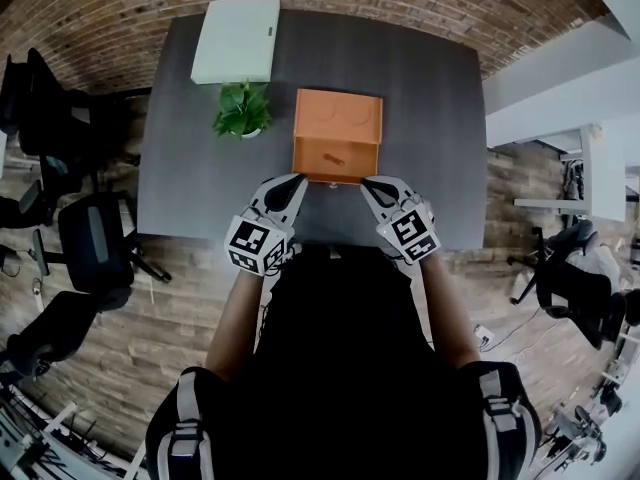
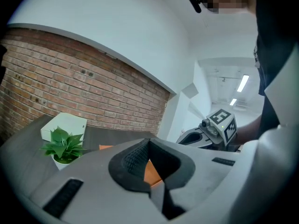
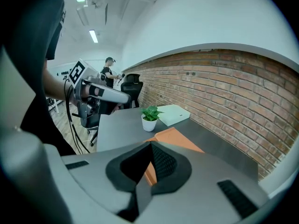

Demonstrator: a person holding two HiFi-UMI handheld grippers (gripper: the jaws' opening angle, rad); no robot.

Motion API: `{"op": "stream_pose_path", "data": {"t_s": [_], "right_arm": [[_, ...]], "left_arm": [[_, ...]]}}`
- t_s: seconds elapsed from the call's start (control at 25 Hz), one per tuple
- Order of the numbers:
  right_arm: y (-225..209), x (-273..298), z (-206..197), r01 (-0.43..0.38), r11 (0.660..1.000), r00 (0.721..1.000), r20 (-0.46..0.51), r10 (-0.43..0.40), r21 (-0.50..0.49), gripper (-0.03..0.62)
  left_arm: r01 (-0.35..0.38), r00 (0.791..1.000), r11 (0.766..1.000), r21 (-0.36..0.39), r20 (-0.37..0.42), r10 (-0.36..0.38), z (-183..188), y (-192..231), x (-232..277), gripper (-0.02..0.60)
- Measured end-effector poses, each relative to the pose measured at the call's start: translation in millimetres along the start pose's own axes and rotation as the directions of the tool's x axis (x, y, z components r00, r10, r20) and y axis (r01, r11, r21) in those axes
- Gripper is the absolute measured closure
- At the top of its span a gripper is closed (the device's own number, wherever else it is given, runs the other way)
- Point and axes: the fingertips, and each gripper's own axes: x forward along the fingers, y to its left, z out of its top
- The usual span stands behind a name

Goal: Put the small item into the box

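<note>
An orange box stands closed in the middle of the dark grey table; its near face carries a small handle. My left gripper hovers just off the box's near left corner, jaws shut with nothing between them. My right gripper mirrors it at the near right corner, also shut and empty. In the left gripper view the closed jaws point at the orange box. From the right gripper view the orange box lies beyond the closed jaws. No small item shows in any view.
A potted green plant sits left of the box, and a flat white box lies at the table's far left edge. Black office chairs crowd the floor to the left. A brick wall runs behind the table.
</note>
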Motion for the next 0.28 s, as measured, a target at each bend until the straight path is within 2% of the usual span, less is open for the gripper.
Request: {"op": "stream_pose_path", "data": {"t_s": [0.08,0.28], "right_arm": [[-1.1,0.5,3.9,-0.004,1.0,1.0,0.009,0.004,0.0,0.569],[-2.2,-5.0,8.5,-0.003,1.0,1.0,0.03,0.003,-0.01,0.569]], "left_arm": [[-0.014,1.0,1.0,-0.005,0.004,0.014,0.8,1.7,-2.2,0.559],[-0.008,1.0,0.999,0.044,-0.01,0.008,3.2,-5.4,-3.3,0.56]]}}
